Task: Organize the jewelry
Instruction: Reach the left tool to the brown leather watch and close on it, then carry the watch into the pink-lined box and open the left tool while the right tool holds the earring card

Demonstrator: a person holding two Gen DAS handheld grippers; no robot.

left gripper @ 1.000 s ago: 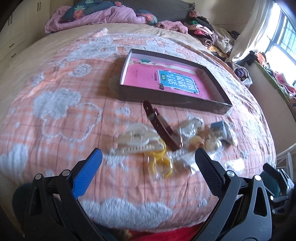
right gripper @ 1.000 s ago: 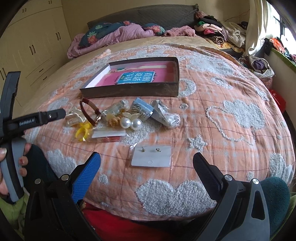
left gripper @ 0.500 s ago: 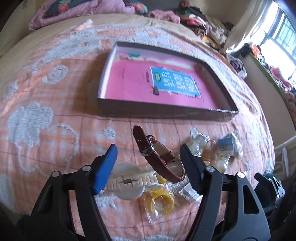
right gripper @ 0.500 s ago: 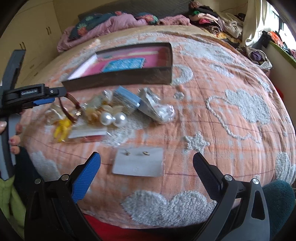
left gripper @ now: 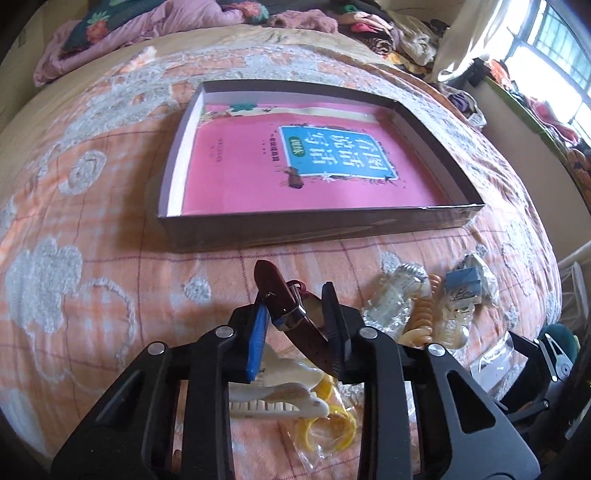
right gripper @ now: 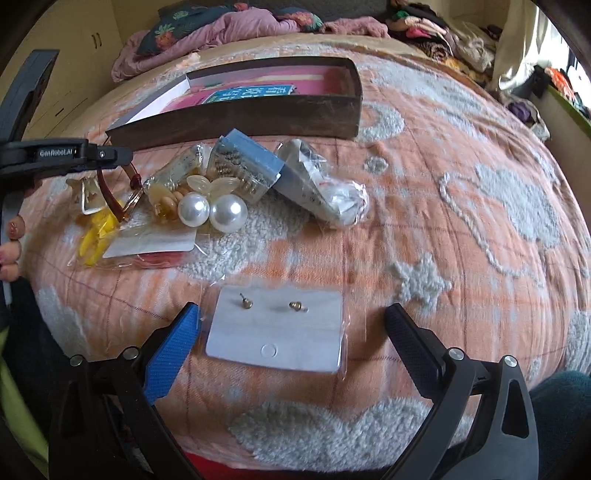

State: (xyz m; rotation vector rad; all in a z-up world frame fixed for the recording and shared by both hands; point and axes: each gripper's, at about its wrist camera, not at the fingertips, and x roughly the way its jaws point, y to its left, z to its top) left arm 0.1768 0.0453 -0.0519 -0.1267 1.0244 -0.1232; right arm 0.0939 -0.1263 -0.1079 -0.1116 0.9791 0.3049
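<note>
Since a second ago my left gripper (left gripper: 295, 325) has dropped and closed onto the brown watch strap (left gripper: 291, 314), pinching it just above the white hair claw (left gripper: 280, 391), seemingly barely lifted. My right gripper (right gripper: 291, 336) hangs spread around the earring card (right gripper: 275, 332) on the bedspread (right gripper: 461, 229), near the box (left gripper: 295, 230).

Peach cloud-patterned bedspread (left gripper: 92, 229), heaped clothes (right gripper: 443, 33) at the headboard, cream wardrobe (right gripper: 85, 74), bright window (left gripper: 554, 55) (daylight).
</note>
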